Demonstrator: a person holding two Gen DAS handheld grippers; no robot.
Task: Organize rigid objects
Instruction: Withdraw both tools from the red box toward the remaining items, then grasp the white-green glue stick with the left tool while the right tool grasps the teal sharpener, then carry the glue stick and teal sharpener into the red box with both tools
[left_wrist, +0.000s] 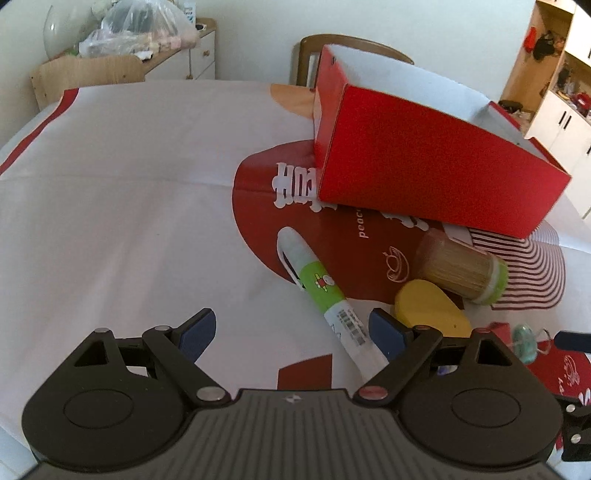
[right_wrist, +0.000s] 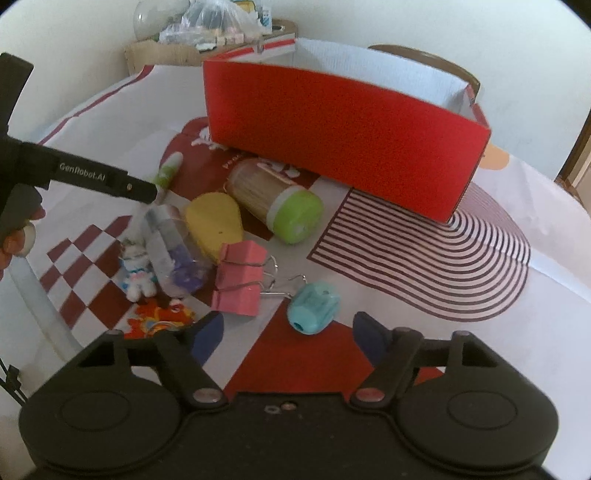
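An open red box (left_wrist: 424, 162) (right_wrist: 343, 129) stands at the back of the table. In front of it lie a green-and-white pen (left_wrist: 321, 291) (right_wrist: 169, 168), a toothpick jar with a green lid (left_wrist: 461, 269) (right_wrist: 277, 205), a yellow flat piece (left_wrist: 428, 310) (right_wrist: 214, 225), pink binder clips (right_wrist: 240, 277), a teal sharpener (right_wrist: 314, 306) (left_wrist: 523, 341), a clear bottle (right_wrist: 173, 251) and a small plush toy (right_wrist: 137, 271). My left gripper (left_wrist: 291, 336) is open, the pen's tip between its fingers. My right gripper (right_wrist: 288, 336) is open just before the sharpener.
A red-and-white patterned cloth (left_wrist: 110, 192) covers the table. A wooden chair (left_wrist: 354, 44) stands behind the box. A sideboard with plastic bags (left_wrist: 147, 40) is at the back left. A colourful sticker (right_wrist: 159, 317) lies near my right gripper's left finger.
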